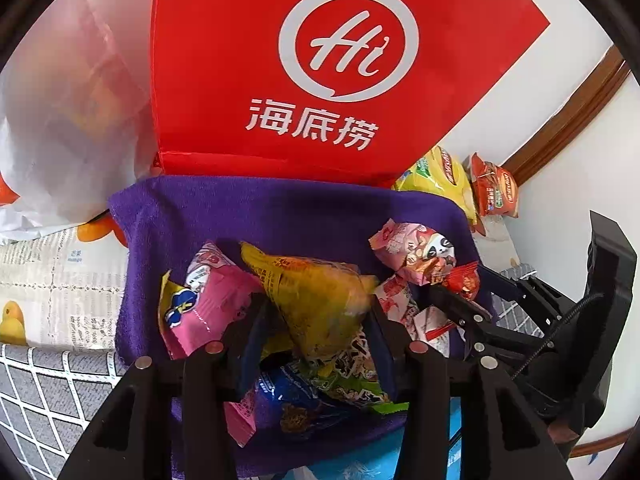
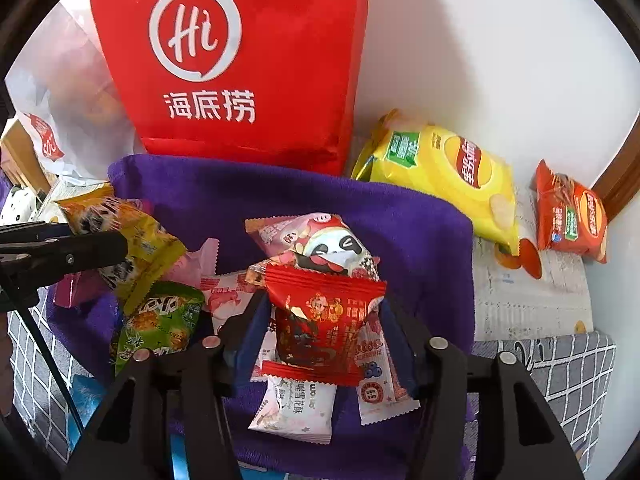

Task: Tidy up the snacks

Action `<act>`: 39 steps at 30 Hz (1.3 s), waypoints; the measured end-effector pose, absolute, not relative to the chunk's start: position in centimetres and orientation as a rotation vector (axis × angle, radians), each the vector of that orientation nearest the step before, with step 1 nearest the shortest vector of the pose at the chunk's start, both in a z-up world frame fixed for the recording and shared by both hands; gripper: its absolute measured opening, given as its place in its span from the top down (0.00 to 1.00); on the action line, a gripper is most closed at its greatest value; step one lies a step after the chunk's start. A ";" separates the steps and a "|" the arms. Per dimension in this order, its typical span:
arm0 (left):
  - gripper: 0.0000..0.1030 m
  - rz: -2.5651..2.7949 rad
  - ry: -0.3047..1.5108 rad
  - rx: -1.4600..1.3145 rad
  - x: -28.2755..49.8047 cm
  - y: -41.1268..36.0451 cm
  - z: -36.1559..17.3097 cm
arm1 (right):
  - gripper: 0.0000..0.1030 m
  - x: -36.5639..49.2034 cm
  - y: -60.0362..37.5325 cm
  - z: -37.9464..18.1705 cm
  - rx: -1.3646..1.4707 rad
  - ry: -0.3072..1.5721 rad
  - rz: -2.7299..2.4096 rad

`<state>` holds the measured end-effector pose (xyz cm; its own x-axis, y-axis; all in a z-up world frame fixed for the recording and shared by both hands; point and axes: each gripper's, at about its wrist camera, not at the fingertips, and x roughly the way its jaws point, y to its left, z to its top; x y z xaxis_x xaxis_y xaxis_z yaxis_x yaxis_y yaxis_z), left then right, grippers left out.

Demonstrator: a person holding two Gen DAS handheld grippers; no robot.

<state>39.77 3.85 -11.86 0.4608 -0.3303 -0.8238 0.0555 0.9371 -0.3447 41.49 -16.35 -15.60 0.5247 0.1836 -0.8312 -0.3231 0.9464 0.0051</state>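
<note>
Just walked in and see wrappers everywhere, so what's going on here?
A person is sorting snacks with two handheld grippers over a purple cloth piled with small packets. The left gripper straddles a yellow packet; the right gripper straddles a red packet. Whether either is gripped, I cannot tell. A red bag stands behind, with two chip bags beside it.

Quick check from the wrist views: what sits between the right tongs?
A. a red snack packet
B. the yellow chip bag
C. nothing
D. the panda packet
A: in the right wrist view the red snack packet sits between the right tongs, with the panda packet behind it and the yellow chip bag off by the wall.
</note>
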 end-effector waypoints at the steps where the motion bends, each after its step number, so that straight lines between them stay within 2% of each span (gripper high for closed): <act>1: 0.49 -0.246 1.072 -0.290 39.8 3.8 -11.8 | 0.44 41.4 -16.3 -15.4 -0.161 0.965 0.307; 4: 0.47 -0.241 1.065 -0.275 39.6 3.5 -11.6 | 0.41 41.1 -16.3 -15.0 -0.152 0.951 0.317; 6: 0.41 -0.244 1.061 -0.272 39.6 3.2 -11.4 | 0.40 40.9 -16.4 -14.6 -0.136 0.944 0.333; 11: 0.36 -0.267 1.037 -0.290 39.3 3.1 -10.7 | 0.39 40.7 -16.6 -13.8 -0.128 0.920 0.330; 29: 0.35 -0.169 0.983 -0.204 37.3 3.6 -7.2 | 0.38 39.5 -19.1 -10.3 -0.058 0.876 0.250; 39: 0.35 -0.152 0.928 -0.173 32.7 3.5 -3.3 | 0.38 34.0 -21.5 -6.9 0.013 0.821 0.227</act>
<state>32.66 3.50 -3.31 0.5902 -0.2038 -0.7811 0.0551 0.9755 -0.2128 33.97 -21.52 -6.86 0.6588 0.2057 -0.7236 -0.1954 0.9757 0.0995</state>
